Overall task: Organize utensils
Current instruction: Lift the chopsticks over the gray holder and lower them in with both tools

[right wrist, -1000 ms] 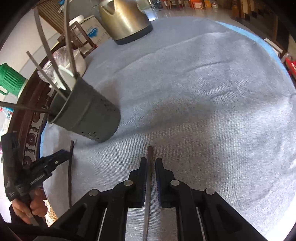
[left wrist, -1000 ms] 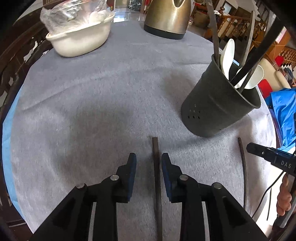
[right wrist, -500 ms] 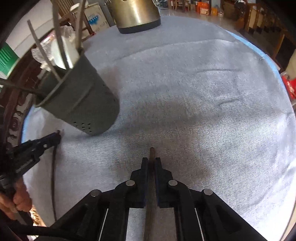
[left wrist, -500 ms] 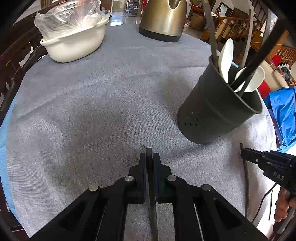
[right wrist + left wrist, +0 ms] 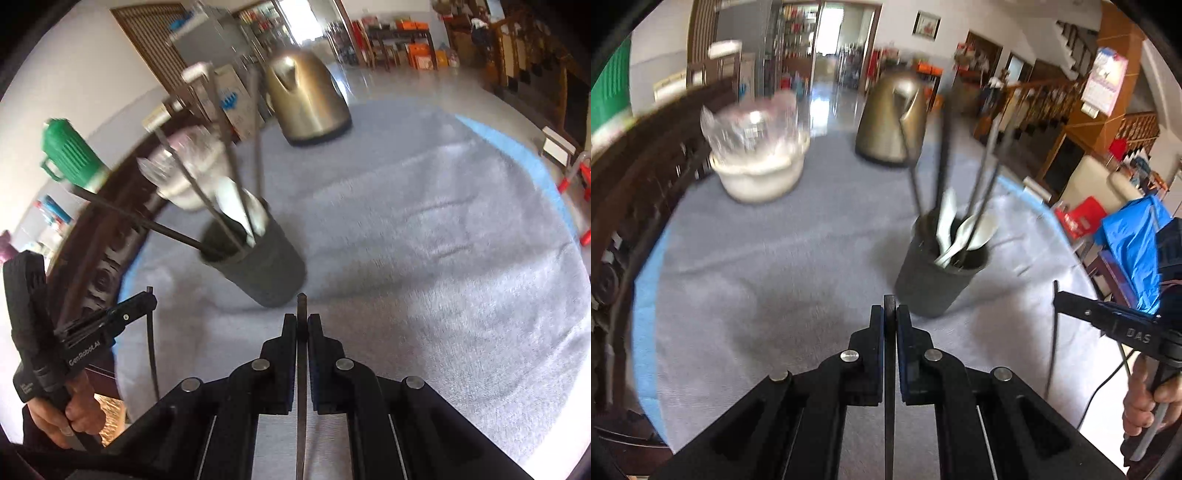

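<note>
Both wrist views look forward over the table; both share the utensil holder [image 5: 936, 280] [image 5: 266, 266].
</note>
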Demonstrator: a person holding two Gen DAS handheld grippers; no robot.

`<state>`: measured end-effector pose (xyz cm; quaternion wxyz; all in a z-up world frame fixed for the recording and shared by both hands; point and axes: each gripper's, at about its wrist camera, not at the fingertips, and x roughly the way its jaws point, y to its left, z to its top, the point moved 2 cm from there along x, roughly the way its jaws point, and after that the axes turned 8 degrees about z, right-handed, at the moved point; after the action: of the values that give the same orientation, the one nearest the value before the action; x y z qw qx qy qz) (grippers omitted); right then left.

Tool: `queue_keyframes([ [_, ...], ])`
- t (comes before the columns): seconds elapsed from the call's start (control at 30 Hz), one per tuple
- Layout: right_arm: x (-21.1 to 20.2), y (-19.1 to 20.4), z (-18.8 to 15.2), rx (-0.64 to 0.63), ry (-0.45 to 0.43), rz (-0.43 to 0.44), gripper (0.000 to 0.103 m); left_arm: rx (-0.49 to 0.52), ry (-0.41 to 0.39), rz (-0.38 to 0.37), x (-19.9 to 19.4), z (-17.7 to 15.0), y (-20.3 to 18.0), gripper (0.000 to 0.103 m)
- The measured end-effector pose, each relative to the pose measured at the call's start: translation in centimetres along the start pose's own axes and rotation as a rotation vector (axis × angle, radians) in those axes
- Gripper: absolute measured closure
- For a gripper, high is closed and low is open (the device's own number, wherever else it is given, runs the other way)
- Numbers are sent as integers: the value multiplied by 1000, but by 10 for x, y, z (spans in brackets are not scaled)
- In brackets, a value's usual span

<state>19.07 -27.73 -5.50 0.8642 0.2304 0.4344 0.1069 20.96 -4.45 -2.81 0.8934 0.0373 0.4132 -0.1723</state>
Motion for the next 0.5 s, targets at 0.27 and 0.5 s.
queue_keyframes([
  [0.27, -51, 42, 4, -77, -172, 68, 97, -8, -185, 5, -64, 8, -3, 96],
  [0.5, -79, 63, 3, -131, -293, 57, 97, -53, -254, 21, -82, 6, -3, 96],
])
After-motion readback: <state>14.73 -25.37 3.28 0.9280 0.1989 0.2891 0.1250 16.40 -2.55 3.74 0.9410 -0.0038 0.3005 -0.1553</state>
